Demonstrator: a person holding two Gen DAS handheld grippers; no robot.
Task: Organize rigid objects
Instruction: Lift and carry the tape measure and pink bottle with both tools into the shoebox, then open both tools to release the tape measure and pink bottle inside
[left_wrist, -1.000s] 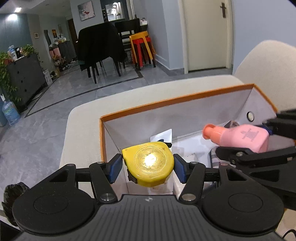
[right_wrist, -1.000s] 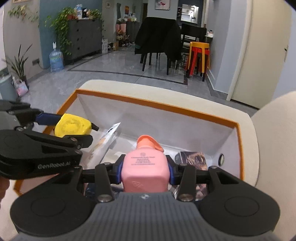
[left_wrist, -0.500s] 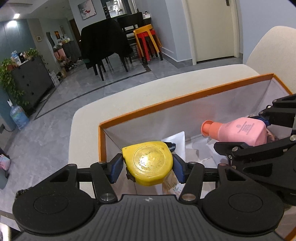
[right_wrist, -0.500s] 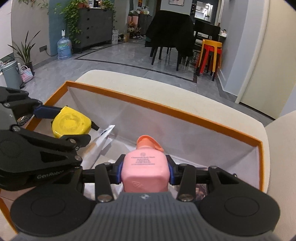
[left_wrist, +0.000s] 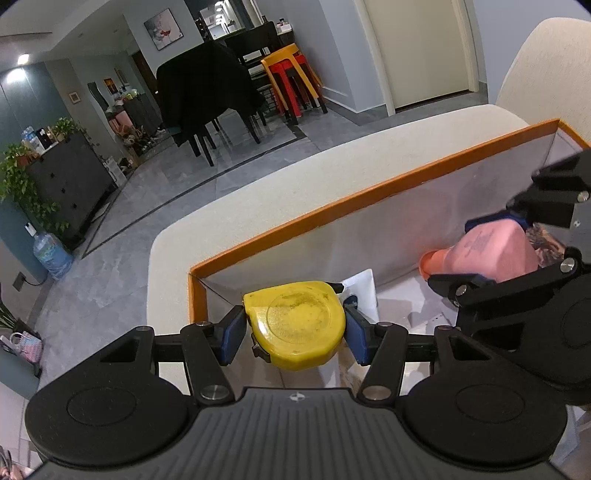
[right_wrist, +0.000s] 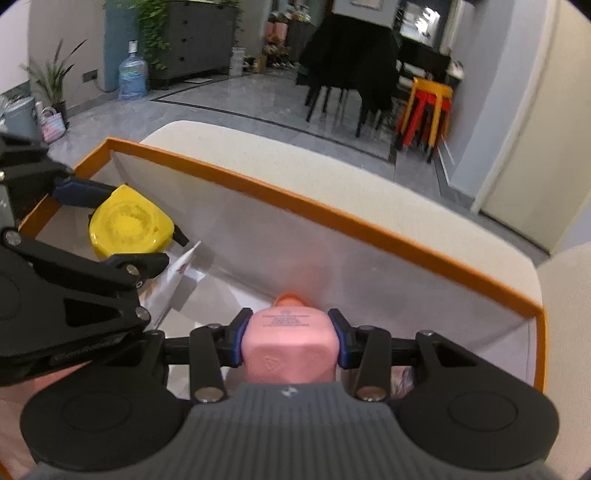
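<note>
Yellow tape measure (left_wrist: 297, 325), clamped flat between my left gripper (left_wrist: 295, 334) pads, hung over the orange-rimmed box (left_wrist: 369, 192) near its left corner, while my right gripper (right_wrist: 289, 343) pinched the pink bottle (right_wrist: 290, 345), cap pointing forward at the far wall.

Tape measure (left_wrist: 297, 323): yellow, rounded case with a black tab, flat face up, clamped between blue pads above the left corner of the orange-rimmed box (left_wrist: 369, 195). Bottle (right_wrist: 290, 341): pink, squarish body, coral cap pointing toward the box's far wall, clamped likewise inside the box, right of the tape measure.
</note>
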